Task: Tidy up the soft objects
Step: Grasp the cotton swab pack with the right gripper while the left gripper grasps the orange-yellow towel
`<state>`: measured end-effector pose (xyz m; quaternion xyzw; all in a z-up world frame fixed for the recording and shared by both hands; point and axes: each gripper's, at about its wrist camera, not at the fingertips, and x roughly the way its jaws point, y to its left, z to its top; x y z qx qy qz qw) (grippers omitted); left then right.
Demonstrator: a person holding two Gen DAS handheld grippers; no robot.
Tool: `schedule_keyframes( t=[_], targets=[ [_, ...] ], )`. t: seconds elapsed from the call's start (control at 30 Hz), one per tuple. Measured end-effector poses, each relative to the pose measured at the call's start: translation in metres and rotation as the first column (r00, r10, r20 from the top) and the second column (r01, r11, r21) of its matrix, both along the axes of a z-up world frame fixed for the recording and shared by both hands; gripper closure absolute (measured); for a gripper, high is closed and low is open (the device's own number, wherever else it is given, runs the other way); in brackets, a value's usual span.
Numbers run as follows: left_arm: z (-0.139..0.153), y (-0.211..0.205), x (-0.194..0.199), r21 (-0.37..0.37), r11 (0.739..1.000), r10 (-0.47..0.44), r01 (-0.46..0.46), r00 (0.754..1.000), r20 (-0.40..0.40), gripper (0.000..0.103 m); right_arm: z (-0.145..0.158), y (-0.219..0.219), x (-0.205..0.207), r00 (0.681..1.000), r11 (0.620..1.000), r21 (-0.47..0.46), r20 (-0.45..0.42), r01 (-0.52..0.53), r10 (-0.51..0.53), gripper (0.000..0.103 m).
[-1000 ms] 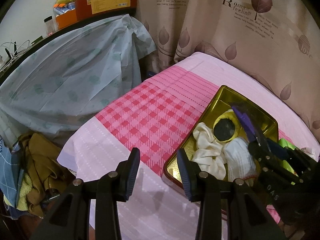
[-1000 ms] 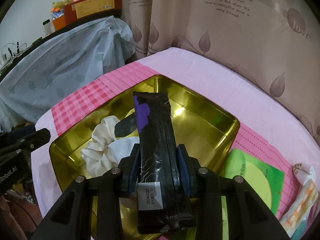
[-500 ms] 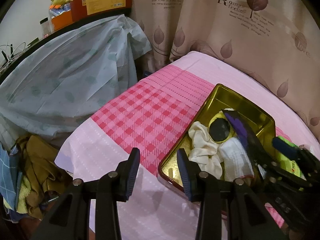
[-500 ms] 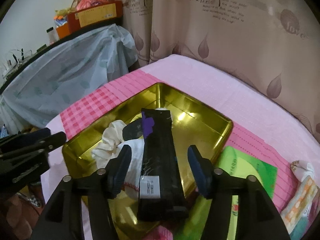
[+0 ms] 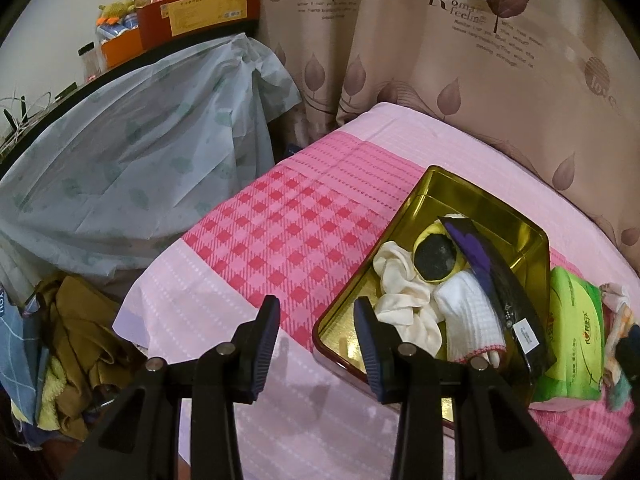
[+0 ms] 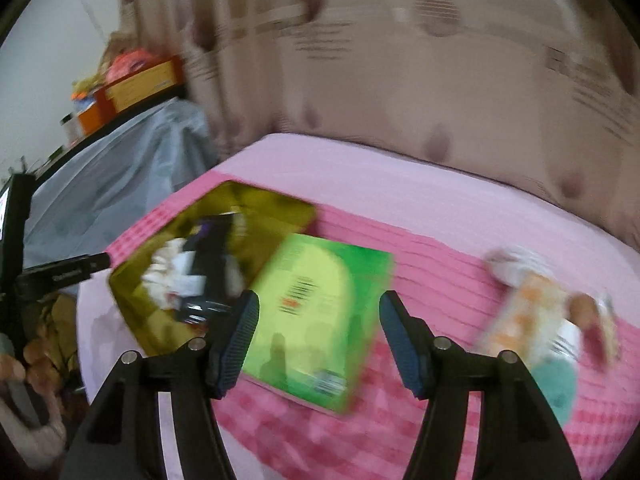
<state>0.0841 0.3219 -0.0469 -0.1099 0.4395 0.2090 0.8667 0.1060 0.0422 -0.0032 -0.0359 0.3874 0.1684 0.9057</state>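
The left gripper (image 5: 316,334) hangs open and empty over the pink bed cover (image 5: 280,240), beside a gold tin (image 5: 480,196) holding a black packet (image 5: 496,280), white socks (image 5: 470,320) and a cream scrunchie (image 5: 400,288).

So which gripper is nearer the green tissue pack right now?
Right. The right gripper hovers open directly over the green tissue pack; the left gripper sits beyond the gold tin.

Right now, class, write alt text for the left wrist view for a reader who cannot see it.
A gold tin on a pink bedspread holds a white scrunchie, a sock and a black packet. The open left gripper hovers empty at its near corner.
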Motion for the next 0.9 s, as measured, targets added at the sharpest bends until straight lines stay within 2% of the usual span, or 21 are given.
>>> schedule_keyframes(
  t=[0.2,0.3,0.4,0.53,0.63,0.83,0.9],
  targets=[
    [-0.001,-0.005,0.002,0.020,1.000,-0.012,0.012,1.000,-0.015,0.064,0.006,-0.094,-0.001,0.986,0.986,-0.033,0.021,0.164,-0.164,0.042],
    [-0.001,-0.007,0.003,0.031,0.999,-0.018,0.018,1.000,-0.017,0.064,0.007,-0.144,0.003,0.970,0.969,-0.049,0.026,0.242,-0.241,0.036],
    [-0.003,-0.012,0.004,0.048,0.998,-0.033,0.035,0.999,-0.026,0.064,0.004,-0.193,0.009,0.957,0.955,-0.064,0.025,0.291,-0.290,0.024],
    [-0.004,-0.022,0.007,0.074,0.995,-0.071,0.073,0.997,-0.033,0.064,-0.009,-0.237,0.020,0.950,0.943,-0.116,0.022,0.312,-0.311,0.018],
    [-0.005,-0.030,0.009,0.070,0.990,-0.122,0.124,0.992,-0.030,0.064,-0.023,-0.258,0.028,0.948,0.938,-0.142,0.006,0.316,-0.318,0.018],
    [0.001,-0.059,0.009,0.076,0.964,-0.256,0.257,0.967,-0.013,0.064,-0.050,-0.278,0.050,0.955,0.946,-0.153,-0.035,0.285,-0.293,0.017],
    [0.004,-0.069,0.009,0.078,0.953,-0.293,0.293,0.956,-0.010,0.061,-0.056,-0.282,0.057,0.960,0.951,-0.160,-0.042,0.266,-0.276,0.017]
  ],
)
